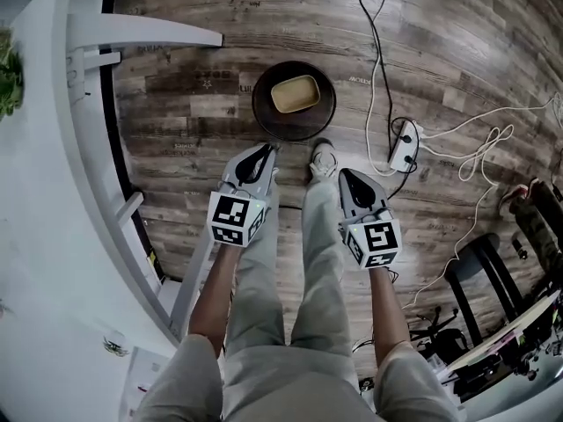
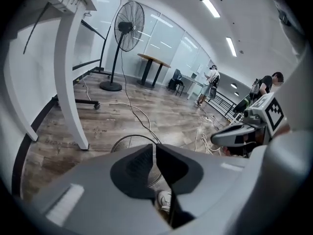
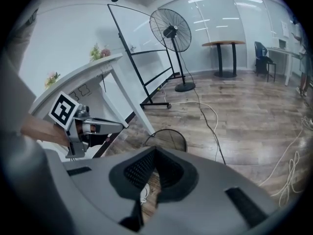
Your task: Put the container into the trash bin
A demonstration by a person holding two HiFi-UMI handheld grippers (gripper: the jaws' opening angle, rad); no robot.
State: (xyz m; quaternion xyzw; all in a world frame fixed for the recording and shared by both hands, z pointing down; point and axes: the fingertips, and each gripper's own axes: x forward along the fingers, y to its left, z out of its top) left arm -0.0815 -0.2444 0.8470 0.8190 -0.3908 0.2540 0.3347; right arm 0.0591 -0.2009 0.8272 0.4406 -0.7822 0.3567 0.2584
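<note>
**Container in the bin, both jaws empty: the drop looks done**

Head view: the tan container (image 1: pixel 295 94) lies flat inside the round, dark trash bin (image 1: pixel 260 104), which stands on the wooden floor (image 1: pixel 193 60). It is apart from both grippers. The left gripper (image 1: pixel 261 154) hangs just short of the bin's near rim. The right gripper (image 1: pixel 345 176) is beside it, close to the person's shoe (image 1: pixel 324 159). Both point forward and down, with their jaws drawn to a point. A white table (image 1: pixel 53 148) runs along the left edge, and nothing belonging to the task shows on it.

Left gripper view: the jaws stand all but together, with only a thin slit between the tips and nothing in it. Part of the bin's rim shows behind them. The gripper's own body covers the bin's inside, so the container cannot be made out here.

Right gripper view: the jaws meet at the tips and hold nothing. The bin stands beyond them, and the left gripper reaches in from the left.

Judged from this, the placing step is complete, since the container rests in the bin and neither gripper has hold of it. The next move probably calls only for drawing both grippers back and clear of the rim, without knocking the bin
</note>
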